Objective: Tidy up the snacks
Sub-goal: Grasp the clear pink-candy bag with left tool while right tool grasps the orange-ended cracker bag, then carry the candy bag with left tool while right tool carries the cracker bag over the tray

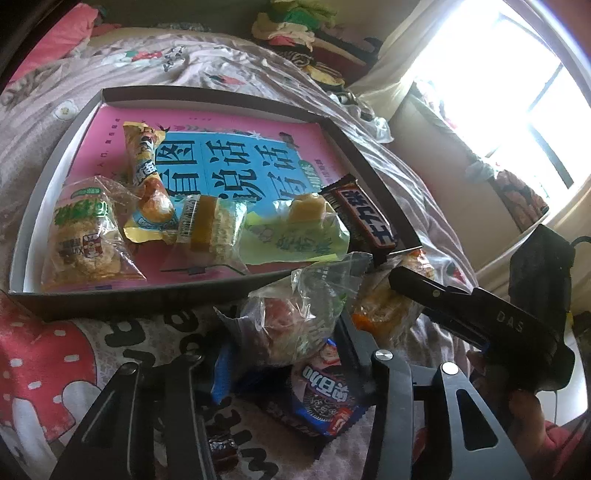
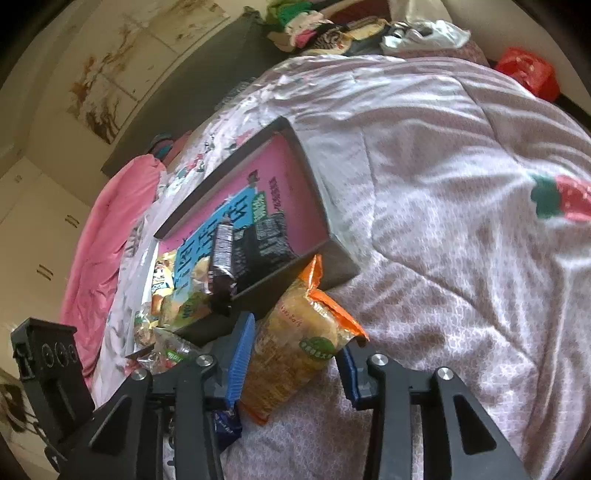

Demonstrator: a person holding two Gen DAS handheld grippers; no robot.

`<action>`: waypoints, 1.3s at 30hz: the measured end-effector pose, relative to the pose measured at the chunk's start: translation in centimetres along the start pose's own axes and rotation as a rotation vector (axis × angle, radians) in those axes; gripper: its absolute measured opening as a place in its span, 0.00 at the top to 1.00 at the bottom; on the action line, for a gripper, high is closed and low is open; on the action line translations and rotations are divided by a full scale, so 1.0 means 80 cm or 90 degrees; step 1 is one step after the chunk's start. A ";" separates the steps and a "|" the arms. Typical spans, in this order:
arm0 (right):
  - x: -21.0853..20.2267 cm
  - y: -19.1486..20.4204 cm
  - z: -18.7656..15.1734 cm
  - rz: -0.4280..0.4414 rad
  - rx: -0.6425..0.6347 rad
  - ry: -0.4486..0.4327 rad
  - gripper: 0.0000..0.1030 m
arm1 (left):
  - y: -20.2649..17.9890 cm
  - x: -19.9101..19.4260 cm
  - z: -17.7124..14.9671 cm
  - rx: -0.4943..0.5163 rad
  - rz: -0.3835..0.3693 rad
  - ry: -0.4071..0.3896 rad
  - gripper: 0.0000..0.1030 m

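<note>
Right fingers [image 2: 242, 354] pinching orange-edged snack pack [image 2: 291, 343]; left fingers [image 1: 225, 363] seemingly around clear-wrapped snack [image 1: 295, 321].

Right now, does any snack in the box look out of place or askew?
Yes. The dark chocolate bar does not lie flat in the box: its near end rides over the near right corner and sticks out. The other packets inside lie on the pink book. Several snacks, such as the blue cookie packet, are outside on the quilt.

Prob. home bedroom: quilt-covered bed [image 2: 443, 184], piled clothes [image 1: 295, 26], window [image 1: 517, 92].
</note>
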State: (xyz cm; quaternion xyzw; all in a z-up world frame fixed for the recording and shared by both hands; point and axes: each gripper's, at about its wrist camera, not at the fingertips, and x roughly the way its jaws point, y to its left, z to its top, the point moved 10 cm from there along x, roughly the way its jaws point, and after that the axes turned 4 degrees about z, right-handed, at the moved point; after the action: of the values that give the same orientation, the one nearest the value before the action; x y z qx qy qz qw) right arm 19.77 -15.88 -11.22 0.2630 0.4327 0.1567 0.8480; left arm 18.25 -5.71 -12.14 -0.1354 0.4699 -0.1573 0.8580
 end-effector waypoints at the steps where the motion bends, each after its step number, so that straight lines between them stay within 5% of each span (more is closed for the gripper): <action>1: -0.004 0.004 0.001 -0.002 -0.014 -0.004 0.61 | 0.000 -0.002 0.000 0.002 0.001 -0.002 0.53; 13: -0.042 0.044 0.018 -0.028 -0.129 -0.056 0.70 | 0.003 -0.045 0.014 -0.003 0.000 -0.046 0.53; 39: -0.072 0.097 0.048 -0.030 -0.198 -0.106 0.70 | 0.031 -0.088 0.036 -0.026 0.032 -0.098 0.53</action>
State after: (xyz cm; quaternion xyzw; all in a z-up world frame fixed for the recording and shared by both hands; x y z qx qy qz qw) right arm 19.27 -13.62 -1.13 0.1309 0.3373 0.1794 0.9148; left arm 17.48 -0.41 -6.15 -0.1528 0.4088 -0.1151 0.8923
